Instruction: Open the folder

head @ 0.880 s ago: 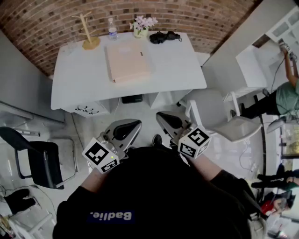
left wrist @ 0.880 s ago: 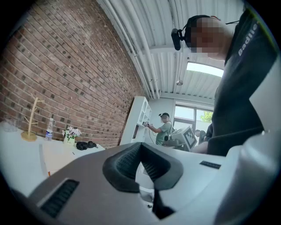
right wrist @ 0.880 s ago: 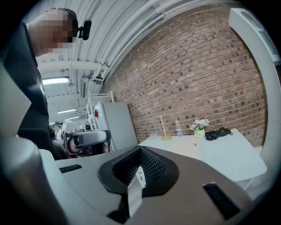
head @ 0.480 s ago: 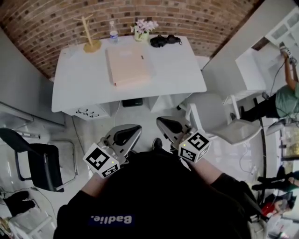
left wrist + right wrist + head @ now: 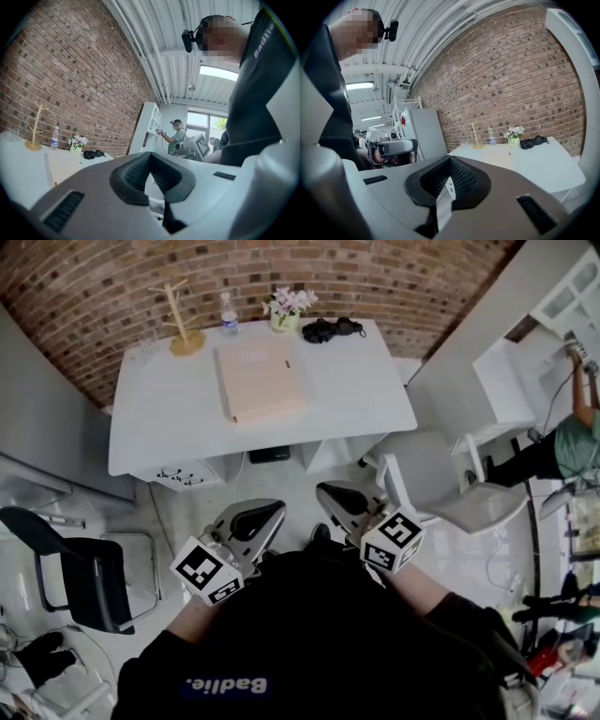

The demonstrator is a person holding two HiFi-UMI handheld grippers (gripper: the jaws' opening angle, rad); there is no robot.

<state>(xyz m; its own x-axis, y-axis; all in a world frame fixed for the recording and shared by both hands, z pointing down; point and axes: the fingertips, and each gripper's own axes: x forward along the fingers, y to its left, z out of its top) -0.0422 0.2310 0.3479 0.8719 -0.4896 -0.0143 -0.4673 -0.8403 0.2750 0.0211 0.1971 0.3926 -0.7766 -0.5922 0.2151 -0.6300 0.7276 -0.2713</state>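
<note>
While you're standing back from the counter (image 5: 356, 399), the folder (image 5: 260, 379) lies closed and flat near its middle, well apart from both tools. Along the back edge, by the brick wall, you've got a wooden rack (image 5: 183, 324), a bottle (image 5: 229, 313), a pot (image 5: 281, 322) with pink flowers (image 5: 291, 301) in it, and a black bundle (image 5: 332, 329). A white chair (image 5: 441, 479) sits by the counter's right corner and a black chair (image 5: 80, 568) is off to your left. Your left tool (image 5: 251, 519) has its jaws pressed together, gripping nothing. The right tool (image 5: 342, 501) is the same, jaws together and empty.
</note>
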